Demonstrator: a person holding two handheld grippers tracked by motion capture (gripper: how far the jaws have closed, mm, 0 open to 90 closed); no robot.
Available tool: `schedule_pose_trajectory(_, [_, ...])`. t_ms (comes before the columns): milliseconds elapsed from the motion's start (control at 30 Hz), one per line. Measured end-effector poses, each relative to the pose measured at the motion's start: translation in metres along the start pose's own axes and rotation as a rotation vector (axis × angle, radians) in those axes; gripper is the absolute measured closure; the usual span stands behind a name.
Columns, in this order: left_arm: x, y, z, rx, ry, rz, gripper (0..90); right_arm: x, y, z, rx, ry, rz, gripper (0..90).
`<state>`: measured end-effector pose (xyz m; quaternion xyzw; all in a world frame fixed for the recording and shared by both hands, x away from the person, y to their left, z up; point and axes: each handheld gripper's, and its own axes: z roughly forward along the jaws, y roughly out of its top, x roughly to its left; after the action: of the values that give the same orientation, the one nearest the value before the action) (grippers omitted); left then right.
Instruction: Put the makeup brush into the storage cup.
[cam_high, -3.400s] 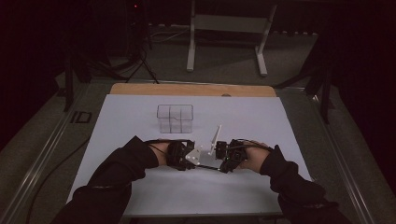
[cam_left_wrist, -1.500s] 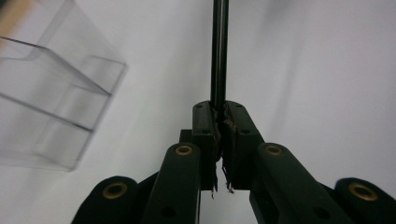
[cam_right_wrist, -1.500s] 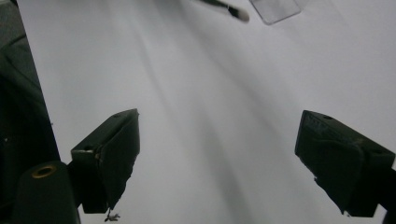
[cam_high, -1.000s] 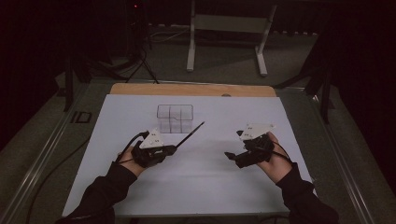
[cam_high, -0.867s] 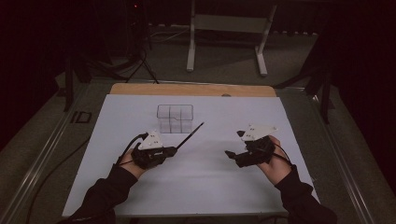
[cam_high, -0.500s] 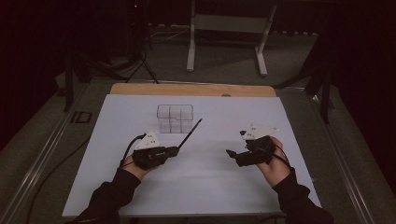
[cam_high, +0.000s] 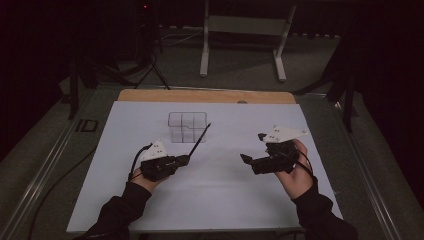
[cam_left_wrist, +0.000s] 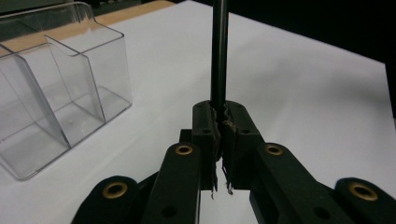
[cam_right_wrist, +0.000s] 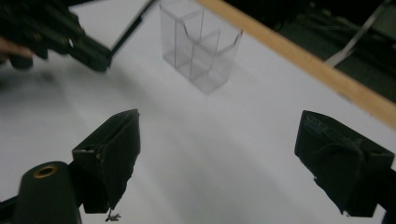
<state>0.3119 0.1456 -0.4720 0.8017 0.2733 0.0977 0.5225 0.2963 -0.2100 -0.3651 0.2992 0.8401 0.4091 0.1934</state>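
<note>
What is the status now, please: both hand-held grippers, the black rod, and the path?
Left hand-held gripper shut on black rod. Right hand-held gripper open, empty. Rod tip near clear organizer. Nothing between them.

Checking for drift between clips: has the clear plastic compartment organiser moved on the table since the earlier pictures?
No. The clear plastic compartment organiser sits at the same spot below the wooden strip along the table's far edge.

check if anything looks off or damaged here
Nothing is spilled or knocked over. The clear organizer stands upright on the table. One small oddity: the pads of the left tongs, shut on the black rod, look frayed at their edges.
</note>
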Motion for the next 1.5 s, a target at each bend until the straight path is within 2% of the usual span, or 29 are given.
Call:
schedule_pose_trajectory(33, [0.000,0.000,0.000,-0.001,0.010,0.005,85.8,0.001,0.003,-0.002,-0.015,0.010,0.006,14.3])
schedule_pose_trajectory(100, [0.000,0.000,0.000,-0.007,-0.003,-0.001,85.9,0.003,0.010,-0.005,-0.033,0.020,0.018,14.5])
schedule_pose_trajectory(133, [0.000,0.000,0.000,-0.009,0.007,0.005,85.8,0.004,0.013,-0.005,-0.040,0.017,0.016,14.5])
schedule_pose_trajectory(200, [-0.001,-0.001,0.000,-0.014,-0.004,-0.006,85.8,0.008,0.018,-0.006,-0.052,0.008,0.013,14.1])
schedule_pose_trajectory(233, [-0.001,-0.001,0.000,-0.015,0.006,0.004,85.8,0.009,0.020,-0.005,-0.061,0.004,0.019,14.0])
schedule_pose_trajectory(333, [-0.001,0.000,0.000,-0.019,0.000,0.001,85.8,0.013,0.024,-0.001,-0.085,0.010,0.031,11.0])
schedule_pose_trajectory(400, [-0.002,0.000,0.000,-0.015,0.004,0.003,85.8,0.015,0.026,0.003,-0.098,0.045,0.044,10.1])
schedule_pose_trajectory(533, [-0.003,-0.001,0.001,-0.005,0.001,0.009,85.8,0.022,0.027,0.014,-0.128,0.026,0.047,10.1])
schedule_pose_trajectory(600, [-0.004,-0.001,0.001,-0.006,0.005,0.016,85.8,0.023,0.026,0.021,-0.120,0.070,0.078,10.1])
schedule_pose_trajectory(633, [-0.004,-0.001,0.001,-0.006,0.005,0.016,85.8,0.023,0.026,0.021,-0.120,0.070,0.078,10.1])
schedule_pose_trajectory(667, [-0.005,0.000,0.002,-0.005,0.000,0.022,85.8,0.023,0.024,0.029,-0.133,0.091,0.102,10.2])
schedule_pose_trajectory(767, [-0.006,0.001,0.001,-0.006,0.002,0.029,85.8,0.023,0.022,0.034,-0.135,0.092,0.110,10.6])
schedule_pose_trajectory(800, [-0.006,0.000,0.001,-0.007,0.003,0.031,85.8,0.021,0.020,0.039,-0.149,0.125,0.137,13.0])
schedule_pose_trajectory(900, [-0.007,0.000,0.002,-0.007,0.001,0.032,85.8,0.021,0.019,0.042,-0.159,0.135,0.149,13.3])
schedule_pose_trajectory(1100, [-0.008,0.000,0.003,-0.002,-0.003,0.044,85.8,0.021,0.018,0.056,-0.168,0.202,0.186,14.7])
schedule_pose_trajectory(1300, [-0.008,0.001,0.002,-0.001,-0.006,0.047,85.8,0.020,0.018,0.066,-0.185,0.235,0.245,20.1])
schedule_pose_trajectory(1333, [-0.008,0.000,0.002,-0.002,0.001,0.052,85.8,0.020,0.018,0.068,-0.192,0.227,0.252,21.7])
schedule_pose_trajectory(1500, [-0.008,0.001,0.002,-0.001,-0.001,0.057,85.8,0.018,0.021,0.076,-0.207,0.266,0.315,26.2])
